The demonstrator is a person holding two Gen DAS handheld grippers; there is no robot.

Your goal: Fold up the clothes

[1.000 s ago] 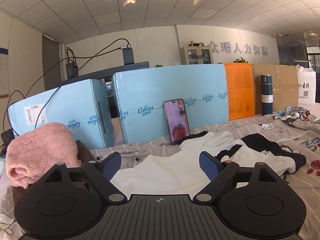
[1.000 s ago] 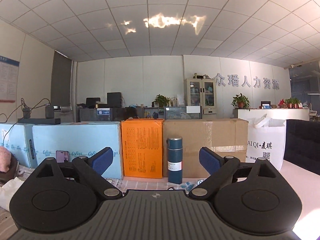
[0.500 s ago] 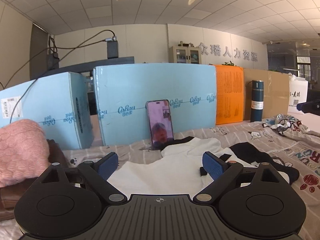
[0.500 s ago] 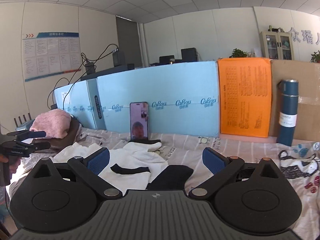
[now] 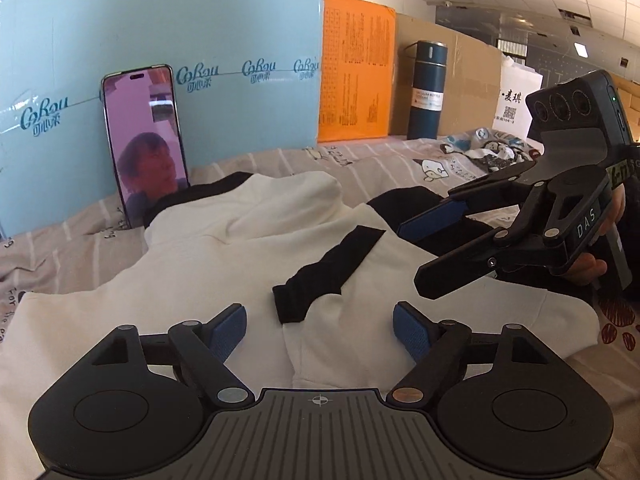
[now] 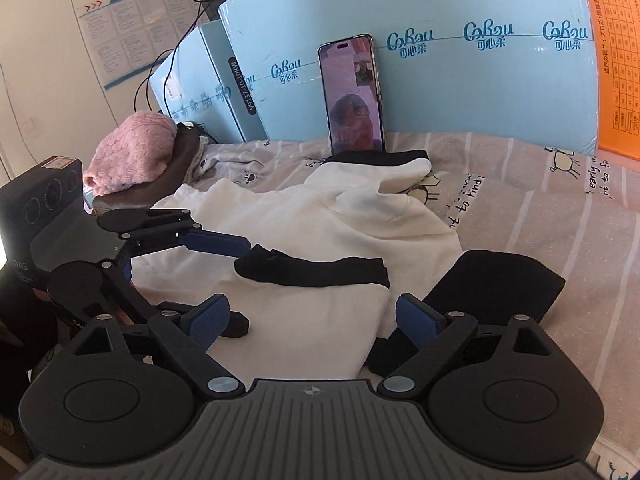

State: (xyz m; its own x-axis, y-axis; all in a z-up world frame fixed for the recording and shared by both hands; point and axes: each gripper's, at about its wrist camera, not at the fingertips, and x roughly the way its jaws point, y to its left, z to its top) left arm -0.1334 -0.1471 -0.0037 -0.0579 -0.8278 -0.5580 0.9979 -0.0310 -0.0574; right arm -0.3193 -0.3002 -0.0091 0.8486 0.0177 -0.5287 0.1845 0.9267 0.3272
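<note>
- Your left gripper [image 5: 319, 330] has its jaws partly open with nothing pinched; they have just been closing, and between the blue pads sits only the cream cloth of the sweatshirt [image 5: 208, 264] and the end of its black cuff [image 5: 320, 276], not yet pressed.
- Your right gripper [image 6: 312, 322] is also partly open and empty, its jaws likewise just closing in, hanging over the sleeve near the black hem panel [image 6: 496, 284].
- From the left view you can see the right gripper's fingers low over the black part of the garment; whether the lower finger touches the cloth is hard to tell from this angle.
- The sweatshirt lies rumpled across the striped bedsheet [image 6: 552, 208], hood bunched toward the phone [image 6: 354, 92] that leans on the blue box [image 5: 240, 32].
- I judge the folding of this piece as barely begun: sleeves are crossed loosely over the body, no clean edges, nothing squared.
- The pink sweater [image 6: 132, 152] at the far side looks already folded and stacked.
- Another printed garment [image 5: 492, 150] sits crumpled beyond, near the flask [image 5: 426, 88], apparently still waiting.
</note>
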